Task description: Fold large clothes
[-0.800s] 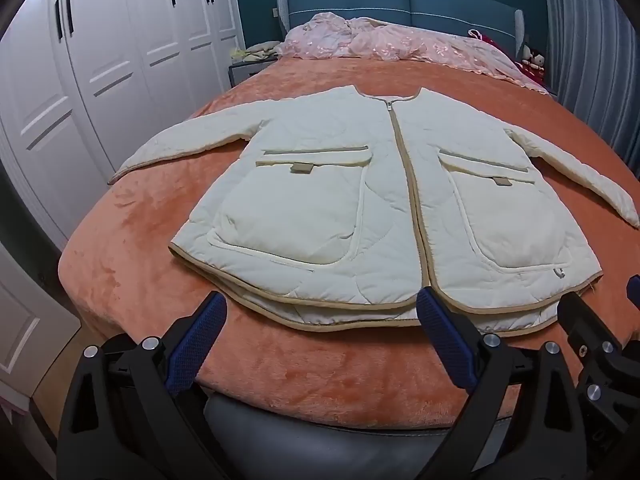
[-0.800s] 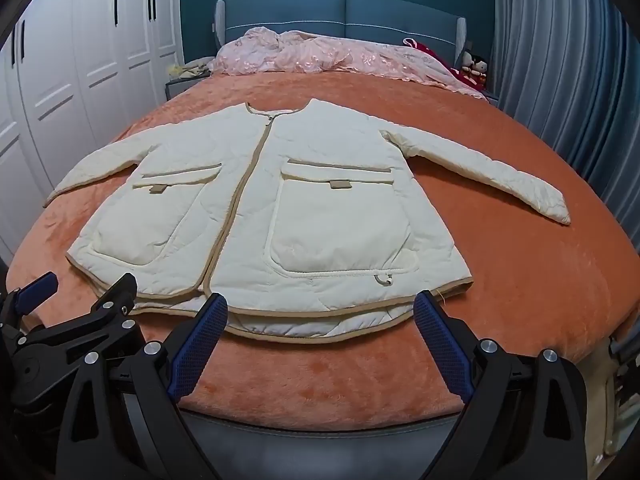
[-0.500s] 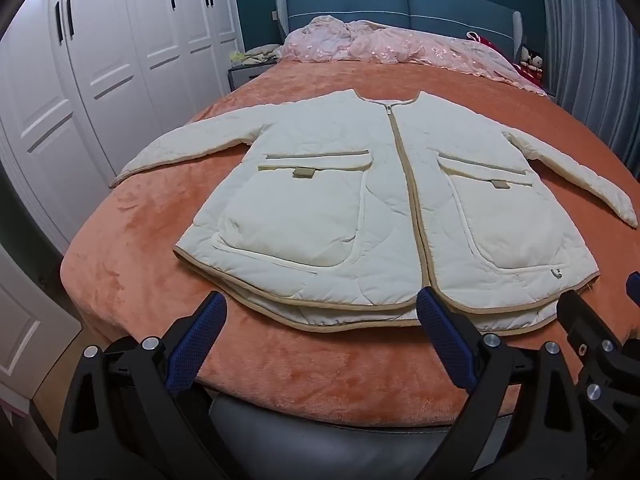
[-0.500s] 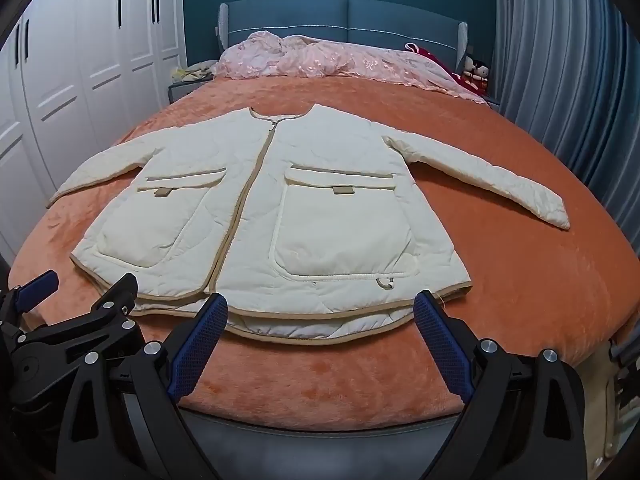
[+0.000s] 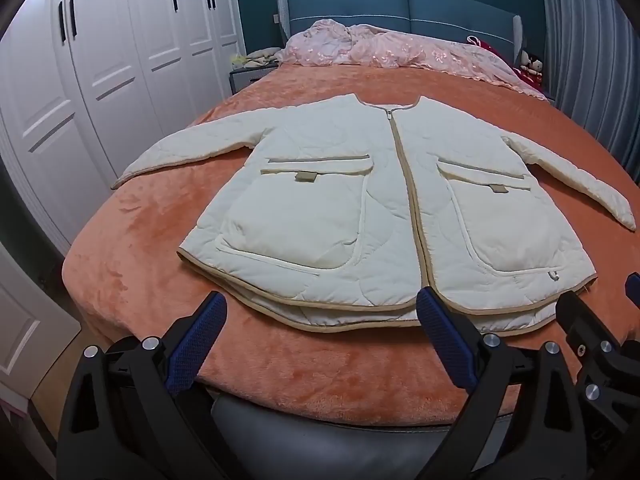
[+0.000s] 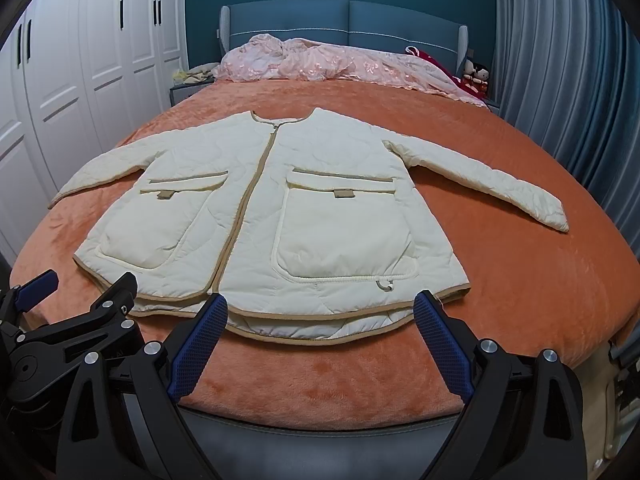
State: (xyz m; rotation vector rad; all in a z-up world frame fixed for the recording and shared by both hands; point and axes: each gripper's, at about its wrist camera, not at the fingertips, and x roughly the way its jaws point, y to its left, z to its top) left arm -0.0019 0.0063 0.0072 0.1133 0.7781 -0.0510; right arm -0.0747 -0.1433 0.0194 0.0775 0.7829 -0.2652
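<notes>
Both the left gripper (image 5: pixel 320 340) and right gripper (image 6: pixel 318 340) are hovering wide open and empty just before the hem of the cream jacket (image 5: pixel 360 204), which is lying flat on the orange bed (image 6: pixel 520 280).

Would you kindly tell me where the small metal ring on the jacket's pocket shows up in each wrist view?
Left wrist: the small metal ring sits lower right, on the far-right pocket near the hem.
Right wrist: the ring sits just below centre, under the right pocket.
Shared landmark: the cream quilted jacket's tan zipper trim.

Jacket (image 5: pixel 352 216): cream, quilted, tan trim. Bedspread (image 5: pixel 152 248): plain orange; quilt (image 6: pixel 320 60) at its far edge: pink, floral. Wardrobe (image 5: pixel 120 52): white; headboard (image 6: pixel 344 20): teal-blue.
</notes>
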